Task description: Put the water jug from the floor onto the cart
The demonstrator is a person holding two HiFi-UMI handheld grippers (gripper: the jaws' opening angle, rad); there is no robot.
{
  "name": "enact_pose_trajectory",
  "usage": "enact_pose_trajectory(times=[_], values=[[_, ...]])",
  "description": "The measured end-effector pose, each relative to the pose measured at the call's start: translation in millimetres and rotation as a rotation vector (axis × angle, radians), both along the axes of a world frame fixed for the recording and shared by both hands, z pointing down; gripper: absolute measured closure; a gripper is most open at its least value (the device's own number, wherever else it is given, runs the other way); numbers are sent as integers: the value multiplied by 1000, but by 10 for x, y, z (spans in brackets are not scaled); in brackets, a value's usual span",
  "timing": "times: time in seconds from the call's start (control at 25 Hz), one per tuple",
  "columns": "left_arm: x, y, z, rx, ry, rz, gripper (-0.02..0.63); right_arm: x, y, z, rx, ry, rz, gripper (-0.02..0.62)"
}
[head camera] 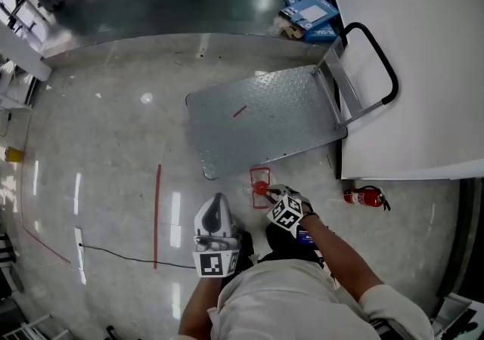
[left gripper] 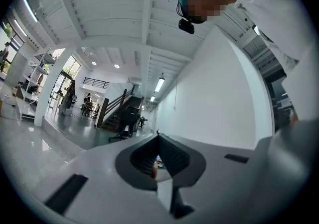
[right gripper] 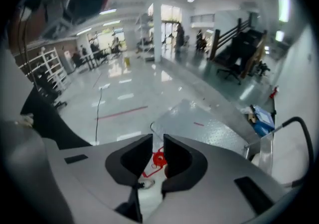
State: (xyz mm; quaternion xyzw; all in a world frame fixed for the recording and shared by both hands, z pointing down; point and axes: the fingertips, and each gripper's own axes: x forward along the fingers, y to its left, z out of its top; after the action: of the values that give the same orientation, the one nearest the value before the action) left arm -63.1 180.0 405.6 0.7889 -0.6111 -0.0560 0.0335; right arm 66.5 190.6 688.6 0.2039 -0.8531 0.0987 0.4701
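Standing on the glossy floor just beside the near edge of the cart (head camera: 265, 123), the water jug (head camera: 261, 188) is showing mainly its red cap and a thin red carrying frame; its clear body is hard to make out. It is probably going to handle as a heavy, rigid load if full, with smooth walls likely too slippery to pinch, so the red frame by the neck looks like the best place to take hold. The right gripper (head camera: 274, 196) is tilting down toward it, its tongs standing narrowly apart and pinching nothing, with the cap framed just beyond the gap. The left gripper (head camera: 218, 201) is idling to the left, tongs pressed together and empty. The deck is lying bare and low, giving an easy landing spot, with its upright handle (head camera: 378, 59) at the far right. A white wall (head camera: 423, 66) and a fire extinguisher (head camera: 365, 196) are crowding the right side, while the left is staying open apart from a black cable (head camera: 121, 255).
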Motion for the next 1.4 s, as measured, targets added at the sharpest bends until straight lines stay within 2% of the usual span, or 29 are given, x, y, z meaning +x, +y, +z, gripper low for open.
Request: enact_pose_trajectory(times=[0.04,0.12,0.2,0.28,0.48,0.68,0.88,0.96,1.0,1.04,1.16,1.4], values=[[-2,-17,37,-7,5,1,602,-18,103,264,-43,68,-70,513],[-2,-34,104,-22,14,8,603,-45,322,717,-110,177,-198,460],[-22,-4,157,-41,23,11,603,-59,570,1102,-142,257,-294,451],[-61,-6,254,-51,34,6,603,-33,706,1503,-147,320,-345,451],[-262,-55,678,-127,65,-18,603,68,937,2281,-164,406,-356,451],[-411,54,1046,-187,77,-39,601,141,1017,2732,-111,434,-380,451],[-538,108,1250,-215,85,-82,603,252,1098,3042,-129,476,-445,451],[-573,129,1289,-219,84,-92,603,247,1096,3109,-109,491,-454,464],[-578,131,1304,-219,84,-93,601,236,1075,3122,-91,496,-455,519],[-576,130,1319,-219,84,-94,603,223,1049,3124,-70,502,-459,543],[-544,138,1343,-224,86,-87,601,186,1000,3076,-30,529,-475,552],[-430,136,1169,-203,91,-77,602,236,1025,2824,-121,532,-463,551]])
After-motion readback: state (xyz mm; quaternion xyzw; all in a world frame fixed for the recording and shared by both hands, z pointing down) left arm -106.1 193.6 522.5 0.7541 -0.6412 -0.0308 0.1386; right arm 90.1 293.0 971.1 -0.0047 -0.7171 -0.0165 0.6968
